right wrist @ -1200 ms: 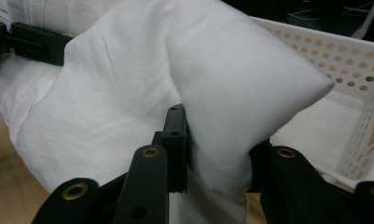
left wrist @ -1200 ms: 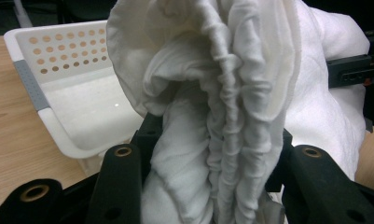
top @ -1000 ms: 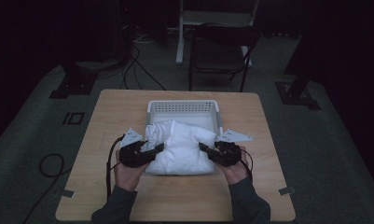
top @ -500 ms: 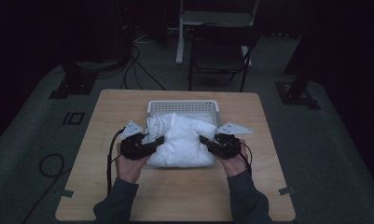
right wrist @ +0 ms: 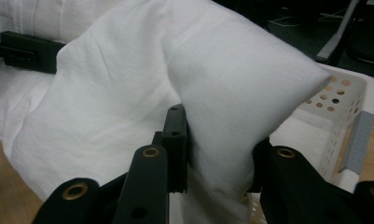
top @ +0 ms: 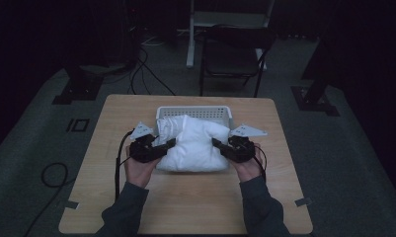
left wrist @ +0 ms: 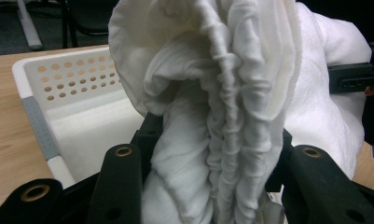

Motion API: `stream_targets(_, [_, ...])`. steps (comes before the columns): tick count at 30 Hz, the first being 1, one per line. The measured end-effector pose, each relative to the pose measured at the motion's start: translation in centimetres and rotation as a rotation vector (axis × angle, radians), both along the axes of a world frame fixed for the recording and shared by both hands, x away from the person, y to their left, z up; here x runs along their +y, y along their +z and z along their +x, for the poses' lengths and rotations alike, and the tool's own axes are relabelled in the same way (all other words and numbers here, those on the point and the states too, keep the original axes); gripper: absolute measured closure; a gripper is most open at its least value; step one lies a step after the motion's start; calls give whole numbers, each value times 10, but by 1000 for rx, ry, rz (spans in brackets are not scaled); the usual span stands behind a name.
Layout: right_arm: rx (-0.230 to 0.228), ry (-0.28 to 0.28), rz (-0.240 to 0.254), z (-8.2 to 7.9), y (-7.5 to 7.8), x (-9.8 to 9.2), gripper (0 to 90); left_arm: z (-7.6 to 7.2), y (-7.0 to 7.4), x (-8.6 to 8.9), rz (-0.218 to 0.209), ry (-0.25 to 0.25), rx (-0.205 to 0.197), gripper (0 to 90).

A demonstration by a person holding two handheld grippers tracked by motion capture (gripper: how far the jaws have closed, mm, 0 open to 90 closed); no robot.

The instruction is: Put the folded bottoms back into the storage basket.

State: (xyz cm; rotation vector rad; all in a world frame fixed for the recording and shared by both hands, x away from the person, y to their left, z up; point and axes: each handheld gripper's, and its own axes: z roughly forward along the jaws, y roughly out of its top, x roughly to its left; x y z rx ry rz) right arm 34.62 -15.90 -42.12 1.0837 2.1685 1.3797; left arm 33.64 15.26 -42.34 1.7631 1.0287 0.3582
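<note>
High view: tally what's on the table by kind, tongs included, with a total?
White folded cloth bundle: 1
White perforated basket: 1
Black tongs: 2, the left tongs and the right tongs, each clamped on one side of the bundle
Total: 4

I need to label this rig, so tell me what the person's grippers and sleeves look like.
Both the left gripper and the right gripper are black, each topped by a grey three-cornered plate. Brass-ringed holes dot the jaws. A black cable trails from the left one. The sleeves are dark grey.
</note>
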Motion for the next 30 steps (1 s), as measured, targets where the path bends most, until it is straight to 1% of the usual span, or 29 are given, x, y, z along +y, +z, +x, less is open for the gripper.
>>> stream_targets(9, [-2, -8, 9, 7, 3, -1, 709, 7, 5, -2, -2, 3, -1, 555])
stream_targets(17, [-11, -11, -22, 14, 9, 0, 709, 14, 6, -2, -15, 9, 0, 556])
stream_targets(21, [-19, -17, -27, 19, 12, 0, 709, 18, 8, -3, -16, 11, -4, 555])
stream_targets(23, [-20, -23, -18, 21, 14, 0, 709, 20, 10, -3, -16, 13, -10, 555])
stream_targets(30, [-19, -34, -8, 28, 16, 1, 710, 28, 12, -3, -18, 27, -19, 555])
